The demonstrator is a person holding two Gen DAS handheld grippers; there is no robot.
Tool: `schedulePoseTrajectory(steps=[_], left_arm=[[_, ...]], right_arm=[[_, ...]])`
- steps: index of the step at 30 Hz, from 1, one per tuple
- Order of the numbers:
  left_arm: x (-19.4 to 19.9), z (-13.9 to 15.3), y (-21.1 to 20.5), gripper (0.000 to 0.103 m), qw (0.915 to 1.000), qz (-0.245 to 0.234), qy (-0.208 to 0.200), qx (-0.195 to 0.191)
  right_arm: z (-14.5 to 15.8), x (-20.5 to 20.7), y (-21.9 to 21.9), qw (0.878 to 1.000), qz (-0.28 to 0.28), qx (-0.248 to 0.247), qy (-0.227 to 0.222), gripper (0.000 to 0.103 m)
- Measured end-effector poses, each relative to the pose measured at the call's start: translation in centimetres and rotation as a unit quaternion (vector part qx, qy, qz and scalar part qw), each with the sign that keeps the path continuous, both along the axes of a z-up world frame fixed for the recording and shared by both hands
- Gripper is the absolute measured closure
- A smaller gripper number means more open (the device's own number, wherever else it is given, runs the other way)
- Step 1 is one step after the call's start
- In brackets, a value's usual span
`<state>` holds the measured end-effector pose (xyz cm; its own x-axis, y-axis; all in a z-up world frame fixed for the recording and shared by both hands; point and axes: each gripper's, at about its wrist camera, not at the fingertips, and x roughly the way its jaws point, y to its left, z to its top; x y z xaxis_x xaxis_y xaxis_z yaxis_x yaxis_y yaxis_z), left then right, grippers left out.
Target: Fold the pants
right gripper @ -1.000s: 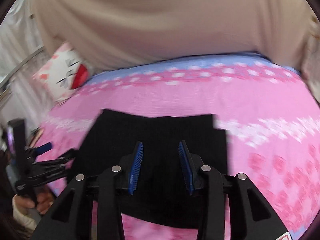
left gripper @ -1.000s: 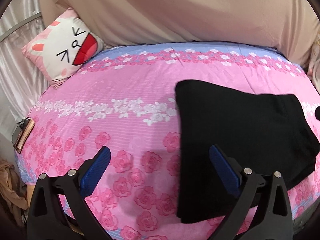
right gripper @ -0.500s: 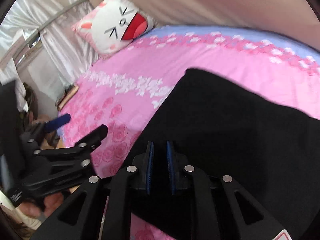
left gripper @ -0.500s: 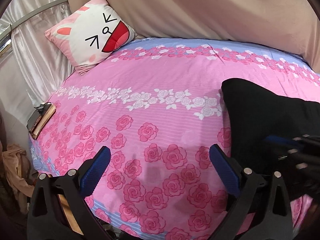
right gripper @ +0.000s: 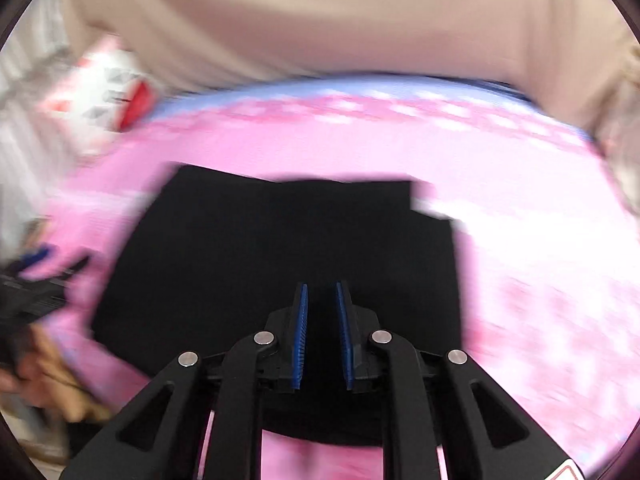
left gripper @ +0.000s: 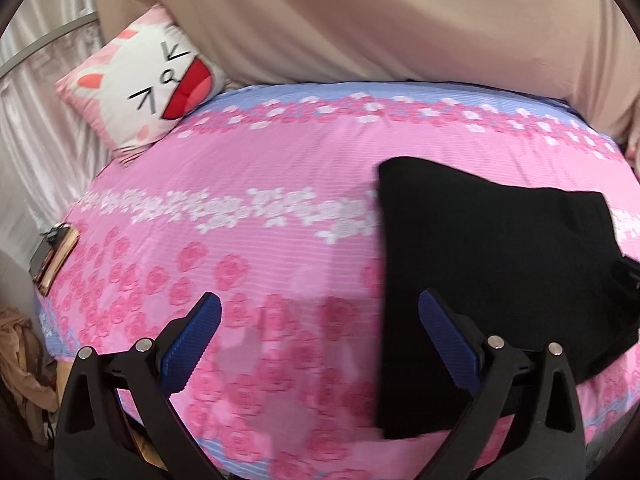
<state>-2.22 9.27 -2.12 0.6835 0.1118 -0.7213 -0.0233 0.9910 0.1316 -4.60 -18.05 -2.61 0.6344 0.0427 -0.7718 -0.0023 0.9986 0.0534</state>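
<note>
Black pants (left gripper: 492, 280) lie folded flat on the right half of a pink rose-patterned bed sheet (left gripper: 260, 208). My left gripper (left gripper: 320, 298) hangs wide open above the sheet with nothing between its fingers; its right finger (left gripper: 444, 332) overlaps the pants' left edge. In the blurred right wrist view the pants (right gripper: 260, 248) fill the middle. My right gripper (right gripper: 321, 285) hovers over their near part, its blue pads drawn close with a slim gap. The cloth looks flat, not lifted. The left gripper (right gripper: 40, 276) and the hand that holds it show at the left.
A cat-face pillow (left gripper: 140, 92) leans at the bed's far left against a beige drape (left gripper: 360, 20). A phone-like object (left gripper: 54, 260) lies at the left bed edge. Silvery curtain (left gripper: 36, 120) hangs to the left. A part of the right gripper (left gripper: 628, 272) shows at the right border.
The right gripper's jaws have narrowed from a wide gap to a slim one. Both views swung left and came back. The pants have stayed where they were.
</note>
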Motion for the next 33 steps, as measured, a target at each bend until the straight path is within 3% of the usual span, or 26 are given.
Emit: schedulePoseTrajectory(steps=[1,4,8,10,14,16,18,20,21,23,25,29,33], left_arm=[[-0.1,-0.1,-0.9,0.006,0.9999,-0.010,0.001,-0.001],[-0.1,-0.3,-2.9,0.006,0.9996,-0.028,0.006,0.002],[-0.1,-0.7,-4.9,0.006,0.9986,-0.050,0.017,-0.002],[-0.3,-0.8,-5.6,0.006,0.9983,-0.055,0.017,0.000],[-0.6,-0.9,-6.2,0.006,0.9985,-0.050,0.021,0.006],[-0.7,-0.8,-6.1,0.006,0.9985,-0.048,0.023,0.005],[-0.9,-0.8,-6.2,0.005,0.9986,-0.048,0.021,0.007],[-0.9,-1.2,-6.4,0.005,0.9984,-0.050,0.024,0.011],[-0.9,-1.5,-6.5,0.005,0.9983,-0.050,0.028,0.013],[-0.7,-2.0,-6.9,0.005,0.9978,-0.052,0.038,0.014],[-0.7,-2.2,-7.1,0.005,0.9977,-0.052,0.041,0.018],[-0.8,-2.1,-7.1,0.005,0.9977,-0.051,0.040,0.020],[-0.8,-2.2,-7.3,0.005,0.9975,-0.053,0.042,0.020]], right_arm=[[-0.5,-0.5,-1.2,1.000,-0.015,0.003,0.005,0.088],[-0.6,-2.1,-3.8,0.997,-0.039,0.073,0.003,0.066],[-1.3,-2.1,-3.0,0.998,-0.026,0.048,0.011,0.052],[-2.3,-2.0,-3.3,0.998,-0.011,0.062,0.018,0.054],[-1.9,-2.3,-3.3,0.996,0.012,0.090,0.005,0.085],[0.1,-4.0,-4.1,0.993,0.024,0.118,-0.018,0.087],[0.7,-4.8,-4.3,0.995,0.023,0.097,-0.025,0.093],[-1.0,-4.5,-4.9,0.997,0.003,0.080,-0.001,0.094],[-2.7,-4.1,-5.2,0.996,-0.001,0.086,0.018,0.088],[-3.2,-4.3,-6.0,0.992,-0.008,0.123,0.000,0.085],[-2.0,-4.4,-6.3,0.990,-0.018,0.137,-0.004,0.085],[2.1,-4.5,-4.2,0.994,0.007,0.088,-0.061,0.085],[3.7,-0.6,-2.1,0.994,0.047,0.055,-0.079,0.085]])
